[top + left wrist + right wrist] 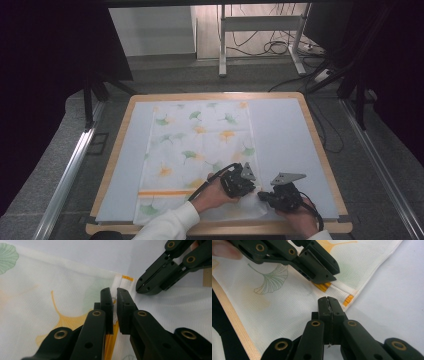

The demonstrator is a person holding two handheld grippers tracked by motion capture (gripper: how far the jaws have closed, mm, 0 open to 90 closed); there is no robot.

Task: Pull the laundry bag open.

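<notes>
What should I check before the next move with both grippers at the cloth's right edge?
1. Left hand-held gripper has cloth between its jaws: ok, a fold of the ginkgo-print cloth sits in the narrow gap.
2. Right hand-held gripper grips cloth: cannot tell, jaws look shut at the hem, with no fabric visibly between them.
3. Grippers apart from each other: ok, close but not touching.
4. Cloth lies flat elsewhere: ok in the high view, smooth on the grey mat.
5. Orange stripe end at the grip site: ok, it shows beside both jaw pairs.
</notes>
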